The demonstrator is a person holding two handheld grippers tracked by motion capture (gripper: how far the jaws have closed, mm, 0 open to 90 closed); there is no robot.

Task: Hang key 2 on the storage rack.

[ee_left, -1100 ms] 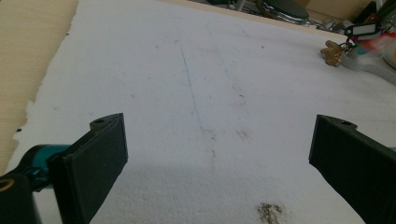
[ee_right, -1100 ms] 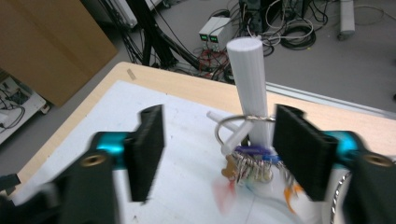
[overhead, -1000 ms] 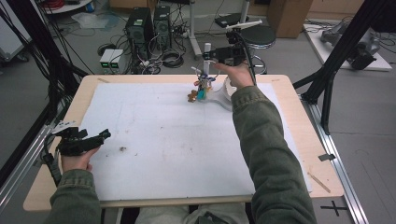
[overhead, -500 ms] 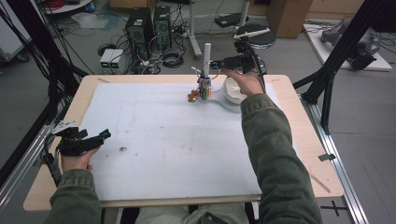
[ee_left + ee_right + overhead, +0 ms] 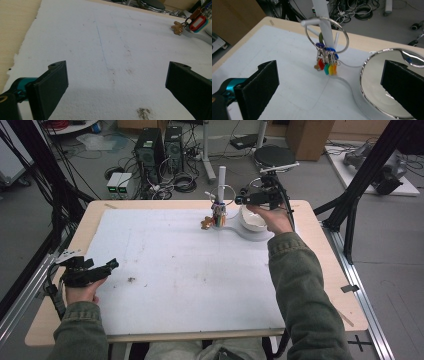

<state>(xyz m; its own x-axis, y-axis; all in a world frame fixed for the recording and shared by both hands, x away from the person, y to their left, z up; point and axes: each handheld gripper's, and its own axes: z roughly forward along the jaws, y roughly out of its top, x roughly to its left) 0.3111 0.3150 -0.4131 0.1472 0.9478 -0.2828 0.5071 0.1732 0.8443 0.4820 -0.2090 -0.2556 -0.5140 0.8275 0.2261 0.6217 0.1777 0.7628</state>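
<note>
Keyring [image 5: 327, 35] hangs at far edge; right hand-held gripper [image 5: 329, 82] gapes wide nearby.

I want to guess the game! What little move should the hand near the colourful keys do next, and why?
Probably ease the right gripper forward toward the key ring hanging on the white stand: its jaws are open, holding nothing, and aimed that way.

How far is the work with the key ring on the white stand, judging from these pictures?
Looks done: the key ring with coloured tags hangs on a peg of the white stand. In hand: nothing; the right gripper hovers open beside it, above the shiny bowl. The left gripper rests open, far away. Whether anything is left, I cannot tell.
</note>
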